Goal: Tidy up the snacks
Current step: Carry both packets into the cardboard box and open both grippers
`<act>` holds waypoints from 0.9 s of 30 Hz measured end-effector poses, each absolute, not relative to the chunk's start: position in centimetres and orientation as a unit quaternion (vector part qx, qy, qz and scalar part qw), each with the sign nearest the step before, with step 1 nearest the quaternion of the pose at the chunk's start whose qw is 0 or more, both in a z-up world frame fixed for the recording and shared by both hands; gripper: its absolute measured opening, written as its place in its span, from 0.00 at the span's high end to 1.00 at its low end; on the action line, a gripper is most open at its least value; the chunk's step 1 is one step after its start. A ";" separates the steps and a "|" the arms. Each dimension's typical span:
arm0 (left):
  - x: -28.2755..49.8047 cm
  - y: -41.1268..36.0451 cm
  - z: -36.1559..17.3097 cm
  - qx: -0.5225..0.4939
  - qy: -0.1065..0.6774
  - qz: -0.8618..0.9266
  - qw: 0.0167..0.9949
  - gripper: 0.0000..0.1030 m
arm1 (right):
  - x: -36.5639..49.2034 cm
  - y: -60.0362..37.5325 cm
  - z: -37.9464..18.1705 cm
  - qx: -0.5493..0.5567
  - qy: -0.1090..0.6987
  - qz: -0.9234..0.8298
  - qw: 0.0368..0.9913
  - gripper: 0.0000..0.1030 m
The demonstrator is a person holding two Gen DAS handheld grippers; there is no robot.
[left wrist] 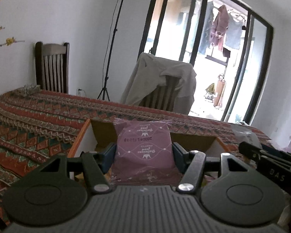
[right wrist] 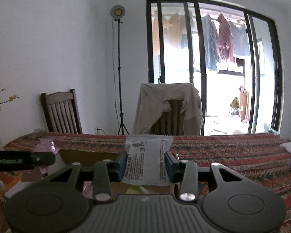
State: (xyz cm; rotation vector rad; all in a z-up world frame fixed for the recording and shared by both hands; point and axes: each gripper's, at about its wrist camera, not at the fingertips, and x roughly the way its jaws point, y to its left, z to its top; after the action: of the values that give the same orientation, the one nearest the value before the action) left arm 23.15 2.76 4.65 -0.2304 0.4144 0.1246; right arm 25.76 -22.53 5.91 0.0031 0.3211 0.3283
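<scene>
Left wrist view, left gripper [left wrist: 143, 152]: black two-finger tool, blue pads pressed on both sides of a mauve foil snack packet [left wrist: 144, 145] with white print, held upright between them.
Left wrist view, box: open cardboard box [left wrist: 102, 134] with an orange rim, directly below and behind the mauve packet, resting on a red patterned woven tablecloth [left wrist: 35, 124].
Left wrist view, far right: the black right gripper [left wrist: 269, 159] juts in beside it; its fingertips are not seen here.
Right wrist view, right gripper [right wrist: 145, 166]: blue pads clamped on a silver-white snack sachet [right wrist: 147, 161] with small dark print, held upright above the box's brown flap [right wrist: 83, 156].
Right wrist view, left edge: the left gripper's black arm, pink foil beside it.
</scene>
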 end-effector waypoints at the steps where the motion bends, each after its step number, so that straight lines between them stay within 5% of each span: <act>1: 23.5 2.9 4.3 -0.114 0.210 0.062 0.969 0.39 | 26.1 -22.5 5.4 0.001 0.162 0.162 0.974 0.61; 20: 25.2 4.0 0.8 -0.102 0.253 0.078 0.959 0.36 | 27.8 -21.0 1.0 -0.032 0.230 0.174 0.957 0.56; 21: 25.1 4.1 0.8 -0.103 0.249 0.079 0.960 0.33 | 27.8 -21.0 1.0 -0.031 0.228 0.174 0.957 0.51; 24: 24.7 4.5 1.0 -0.114 0.236 0.092 0.961 0.00 | 27.5 -21.3 1.3 -0.023 0.220 0.174 0.960 0.15; 27: 24.4 4.7 1.3 -0.118 0.224 0.100 0.962 0.00 | 27.2 -21.8 1.8 -0.013 0.211 0.176 0.961 0.10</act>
State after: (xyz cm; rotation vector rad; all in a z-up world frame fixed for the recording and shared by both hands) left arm 24.45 4.72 1.25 -0.2396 0.4534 0.2016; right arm 27.16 -21.77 1.75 -0.0267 0.4285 0.3560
